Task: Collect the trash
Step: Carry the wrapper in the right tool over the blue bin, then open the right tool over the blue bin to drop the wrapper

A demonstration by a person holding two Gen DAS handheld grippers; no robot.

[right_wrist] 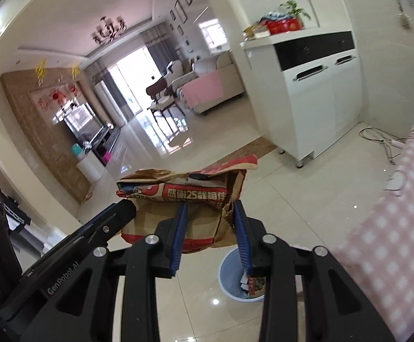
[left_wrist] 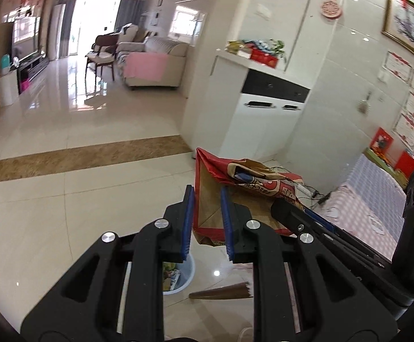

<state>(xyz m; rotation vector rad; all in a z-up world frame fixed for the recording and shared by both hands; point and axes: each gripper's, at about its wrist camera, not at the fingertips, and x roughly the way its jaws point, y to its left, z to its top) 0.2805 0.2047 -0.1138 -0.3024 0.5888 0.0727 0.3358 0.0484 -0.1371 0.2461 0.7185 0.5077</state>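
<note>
The left gripper (left_wrist: 207,219) is spread, its blue pads standing either side of a crumpled red-and-brown paper bag (left_wrist: 235,191); whether they touch the bag cannot be told. The right gripper (right_wrist: 209,236) is likewise spread around the bag's lower part, one torn edge just beside its right pad. Below both grippers, on the tiled floor (right_wrist: 306,199), stands a pale blue bin (right_wrist: 229,268) holding scraps.
</note>
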